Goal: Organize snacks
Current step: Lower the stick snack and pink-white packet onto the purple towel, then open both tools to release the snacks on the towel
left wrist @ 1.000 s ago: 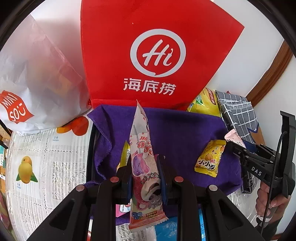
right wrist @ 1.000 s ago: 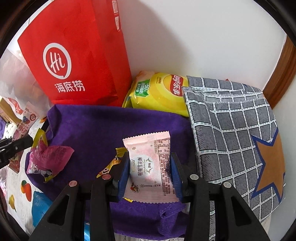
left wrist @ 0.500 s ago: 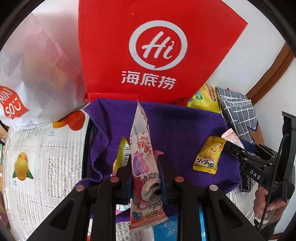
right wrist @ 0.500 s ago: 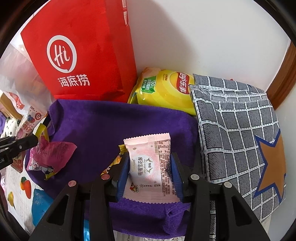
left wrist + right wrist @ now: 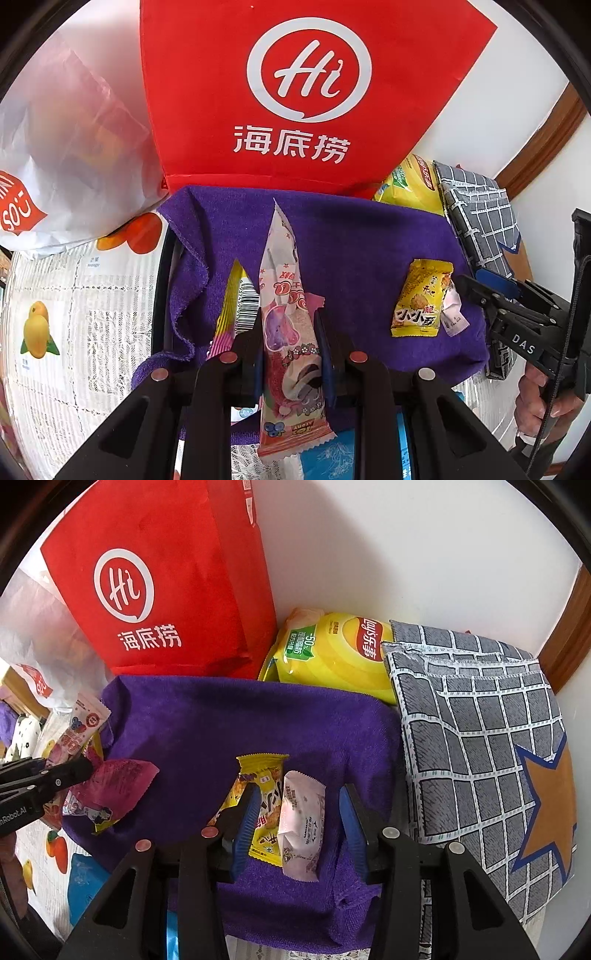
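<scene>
Purple towel (image 5: 207, 720) under right tongs (image 5: 297, 823) spread wide around pink packet (image 5: 301, 834) lying against yellow packet (image 5: 264, 805) — left tongs (image 5: 288, 347) clamped on tall wrapper (image 5: 286, 321), liable to slip and topple onto striped packet (image 5: 231, 306) beside it if loosened early.

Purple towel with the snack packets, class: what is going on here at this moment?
A person with two handheld grippers is sorting snacks. The left gripper is shut on a long pink snack packet above the purple towel. The right gripper is open around a small pink packet lying beside a yellow packet.
</scene>
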Demonstrator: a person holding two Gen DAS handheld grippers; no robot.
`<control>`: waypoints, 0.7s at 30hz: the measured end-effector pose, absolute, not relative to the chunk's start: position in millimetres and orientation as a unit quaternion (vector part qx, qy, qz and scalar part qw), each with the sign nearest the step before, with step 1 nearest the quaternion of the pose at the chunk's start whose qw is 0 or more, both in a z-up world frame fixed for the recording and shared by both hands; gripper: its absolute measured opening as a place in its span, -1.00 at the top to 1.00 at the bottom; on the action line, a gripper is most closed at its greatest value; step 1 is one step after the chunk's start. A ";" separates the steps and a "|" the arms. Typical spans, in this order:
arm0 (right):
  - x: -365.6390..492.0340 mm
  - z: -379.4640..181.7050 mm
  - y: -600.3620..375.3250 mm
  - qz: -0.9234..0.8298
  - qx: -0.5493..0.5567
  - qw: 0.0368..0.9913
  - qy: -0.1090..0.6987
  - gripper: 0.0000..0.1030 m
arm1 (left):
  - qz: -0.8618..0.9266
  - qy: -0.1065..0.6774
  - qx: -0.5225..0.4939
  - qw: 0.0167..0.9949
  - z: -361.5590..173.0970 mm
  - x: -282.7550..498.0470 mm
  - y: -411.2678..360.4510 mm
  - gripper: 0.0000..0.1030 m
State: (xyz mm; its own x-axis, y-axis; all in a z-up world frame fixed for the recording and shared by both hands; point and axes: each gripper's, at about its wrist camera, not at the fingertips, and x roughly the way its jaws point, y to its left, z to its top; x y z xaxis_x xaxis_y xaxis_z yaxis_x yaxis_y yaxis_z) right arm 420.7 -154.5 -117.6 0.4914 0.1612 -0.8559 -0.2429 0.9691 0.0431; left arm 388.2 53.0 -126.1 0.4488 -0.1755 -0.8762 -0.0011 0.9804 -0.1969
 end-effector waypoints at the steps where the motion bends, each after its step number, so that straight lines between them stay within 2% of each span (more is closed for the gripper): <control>1: 419.8 -116.0 -154.6 0.116 -0.041 0.864 0.489 0.14 | -0.051 0.522 -0.086 0.847 -126.2 388.2 53.5 0.55; 5: 414.7 -108.1 -155.2 0.114 -0.038 0.870 0.479 0.11 | -0.060 0.526 -0.100 0.843 -125.7 388.6 57.4 0.52; 9: 408.7 -100.5 -154.1 0.114 -0.041 0.877 0.465 0.05 | -0.061 0.517 -0.103 0.848 -120.4 386.3 59.4 0.38; 21: 393.0 -82.4 -139.4 0.119 -0.064 0.887 0.441 0.05 | -0.080 0.490 -0.097 0.863 -98.6 375.1 55.7 0.33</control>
State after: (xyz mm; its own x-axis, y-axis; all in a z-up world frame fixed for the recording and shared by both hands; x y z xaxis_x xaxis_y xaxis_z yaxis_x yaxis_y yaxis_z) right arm 393.0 -139.4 -82.4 0.5823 0.1537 -0.7983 -0.2670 0.9636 -0.0093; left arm 375.1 55.7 -98.6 0.5080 -0.2328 -0.8293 0.0423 0.9684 -0.2459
